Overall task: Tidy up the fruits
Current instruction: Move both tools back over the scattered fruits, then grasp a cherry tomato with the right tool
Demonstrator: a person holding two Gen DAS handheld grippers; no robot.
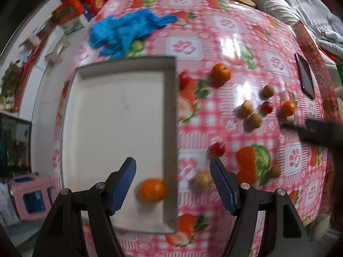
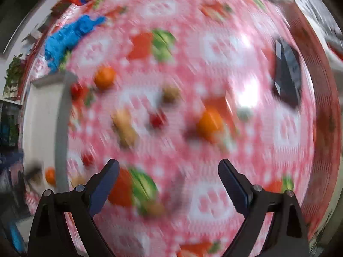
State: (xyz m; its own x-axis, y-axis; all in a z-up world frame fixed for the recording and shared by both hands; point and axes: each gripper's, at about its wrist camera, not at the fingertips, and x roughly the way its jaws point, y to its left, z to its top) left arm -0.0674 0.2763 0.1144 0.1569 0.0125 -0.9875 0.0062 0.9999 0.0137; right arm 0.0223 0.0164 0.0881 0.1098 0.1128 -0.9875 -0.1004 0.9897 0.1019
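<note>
Your left hand-held gripper [image 1: 173,185]: jaws apart, nothing between the pads, pointing down over the near corner of the white tray [image 1: 170,111]; one orange [image 1: 153,189] already lies inside that tray, just ahead of the left pad, which suggests the tray is your collecting place. Just outside the tray wall, close ahead of your right pad: a tan fruit [image 1: 202,180] and a small red fruit [image 1: 217,149], both on the desk [image 1: 214,21]; likely the nearest picks. Farther ahead and to the right: a second orange [image 1: 221,73], a cluster of brownish fruits [image 1: 253,115] with a small red one among them, and a third orange [image 1: 288,108]; all loose, still unsorted. Your right hand-held gripper [image 2: 169,184]: jaws wide, empty; its view is heavily blurred, with an orange [image 2: 209,124] ahead between the fingers, plausibly its next target. Also ahead, off to the left: a blue cloth [image 1: 128,31]; off to the right: a dark phone [image 1: 305,77], lying clear of the fruit.
</note>
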